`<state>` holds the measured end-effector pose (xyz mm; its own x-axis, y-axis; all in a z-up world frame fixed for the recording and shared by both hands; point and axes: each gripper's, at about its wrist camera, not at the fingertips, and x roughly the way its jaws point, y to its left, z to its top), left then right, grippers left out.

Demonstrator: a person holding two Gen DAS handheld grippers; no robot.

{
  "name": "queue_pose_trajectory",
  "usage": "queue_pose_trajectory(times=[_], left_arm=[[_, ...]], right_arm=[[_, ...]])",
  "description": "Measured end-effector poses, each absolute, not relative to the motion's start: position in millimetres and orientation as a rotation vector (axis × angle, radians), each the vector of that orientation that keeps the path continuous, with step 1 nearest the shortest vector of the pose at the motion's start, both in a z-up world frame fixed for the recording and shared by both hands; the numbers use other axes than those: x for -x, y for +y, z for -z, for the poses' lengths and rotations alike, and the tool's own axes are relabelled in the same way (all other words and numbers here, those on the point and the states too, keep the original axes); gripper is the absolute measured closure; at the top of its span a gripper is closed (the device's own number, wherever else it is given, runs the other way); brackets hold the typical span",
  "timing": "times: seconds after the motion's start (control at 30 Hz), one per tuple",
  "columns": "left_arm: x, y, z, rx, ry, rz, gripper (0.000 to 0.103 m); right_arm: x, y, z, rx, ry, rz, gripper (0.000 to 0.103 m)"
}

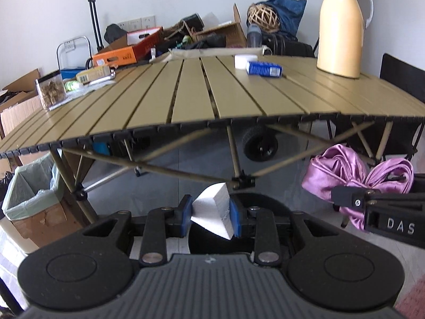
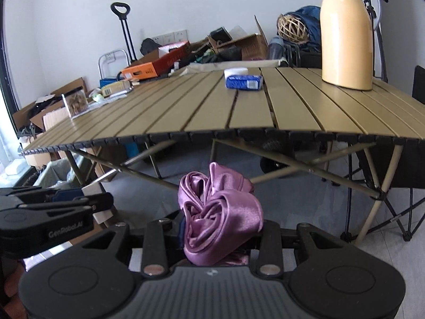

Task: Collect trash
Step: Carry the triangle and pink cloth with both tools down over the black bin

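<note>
My left gripper is shut on a white foam wedge, held in front of and below the slatted table's near edge. My right gripper is shut on a crumpled purple satin ribbon, which also shows at the right of the left wrist view as the ribbon. A cardboard box lined with a pale green bag stands on the floor at the left, under the table's corner. On the table lie a blue carton and a white roll.
A tall cream thermos jug stands at the table's right. A clear box of snacks, a yellow packet and an orange box crowd the table's far left. Crossed table legs, a wheel and a folding chair lie beneath and right.
</note>
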<state>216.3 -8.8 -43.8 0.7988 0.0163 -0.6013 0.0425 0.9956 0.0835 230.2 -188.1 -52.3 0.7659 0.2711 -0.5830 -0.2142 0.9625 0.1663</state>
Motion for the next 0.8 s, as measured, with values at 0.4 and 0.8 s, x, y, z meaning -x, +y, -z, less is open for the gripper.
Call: queue_pose_trajectory(times=[0.4, 0.8], left_arm=[[-223.9, 2.6, 83.5, -0.118, 0.777, 0.004, 0.073], [-244.2, 21.5, 122.7, -0.122, 0.920, -0.048, 0.073]], right_arm=[[-236.8, -201.5, 79.0, -0.087, 0.724, -0.215, 0.068], [-252.9, -207.4, 104.8, -0.087, 0.776, -0.175, 0.068]])
